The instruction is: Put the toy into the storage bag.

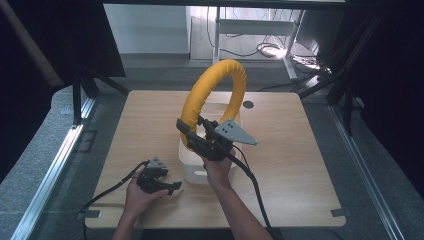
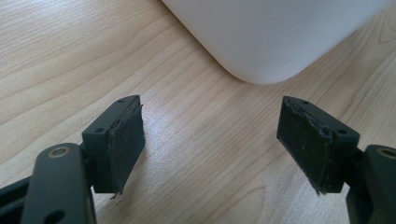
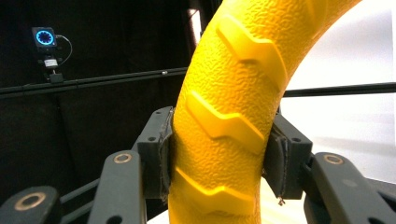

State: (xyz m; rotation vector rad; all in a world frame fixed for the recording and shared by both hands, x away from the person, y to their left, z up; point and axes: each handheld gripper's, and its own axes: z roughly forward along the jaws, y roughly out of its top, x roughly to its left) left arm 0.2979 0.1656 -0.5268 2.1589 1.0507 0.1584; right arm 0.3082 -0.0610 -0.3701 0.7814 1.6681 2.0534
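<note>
Left gripper (image 1: 172, 187) low on the desk (image 1: 300, 165), just left of the white bin (image 1: 192, 170); jaws wide apart, nothing between them, pads (image 2: 126, 144) hovering over bare wood with the bin's rounded corner (image 2: 266, 42) just beyond.

Yellow ring (image 1: 212, 97) held upright above the white bin, lower arc hidden behind the right gripper (image 1: 187, 131). Jaws clamped on the ring's left limb, one pad (image 3: 163, 154) on each flank, tube squeezed between them.

Handling, judged: pebbled skin with raised chevron ribs (image 3: 224, 128), so probably rubbery and grippy rather than slick. Slight pinch at the pads suggests some give; likely light for its bulk, foam or hollow moulding. Not fragile. Large loop gripped off-centre, so likely to swing or twist about the jaws if tilted quickly.

Best hold: across the tube's width as now, pads seated between ribs, not on a crest. For lowering into the white bin, second hold on the far right limb probably useful to steady it.
</note>
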